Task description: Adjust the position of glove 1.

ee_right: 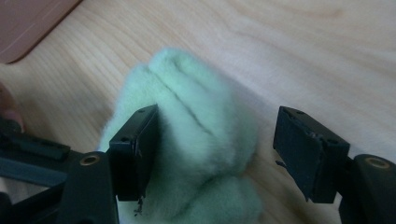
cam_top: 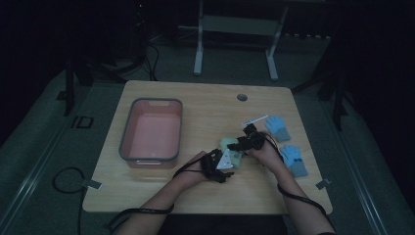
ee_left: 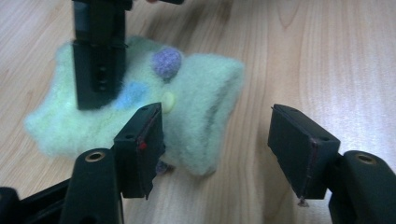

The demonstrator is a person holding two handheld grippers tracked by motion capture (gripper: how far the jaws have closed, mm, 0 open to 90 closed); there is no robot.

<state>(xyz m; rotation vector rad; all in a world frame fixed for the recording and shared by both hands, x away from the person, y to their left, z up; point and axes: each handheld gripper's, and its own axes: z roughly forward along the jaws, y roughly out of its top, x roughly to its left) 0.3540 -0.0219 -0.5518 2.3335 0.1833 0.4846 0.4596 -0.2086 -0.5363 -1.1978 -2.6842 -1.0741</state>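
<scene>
Handling of a fluffy green sock (cam_top: 230,147) is the work here, and it looks like the grasp-and-reposition stage, perhaps a fold or a lift toward the pink bin (cam_top: 128,128) that sits well off beyond the left gripper (cam_top: 221,169). The sock lies on the wooden table (cam_top: 205,103) between the two tools. In the left gripper view the jaws stand apart: one pad is against the sock's near edge, beside a yellow dot (ee_left: 168,100) and below a purple pompom (ee_left: 166,62), while the other pad hangs over bare wood, clear of the fabric, so nothing is clamped. In the right gripper view the right gripper (ee_right: 215,154) also has its jaws apart, straddling a bunched fold of the sock; the left pad brushes the fluff, the right pad stands clear of it. That same tool's jaw shows in the left gripper view, resting down on the sock's far part. Two blue gloves (cam_top: 286,142) lie out past the right gripper, untouched. Judging from this, the next move calls for one tool to shift so the fabric lies fully between its pads, then close firmly enough to pinch the soft pile without sliding off it.
</scene>
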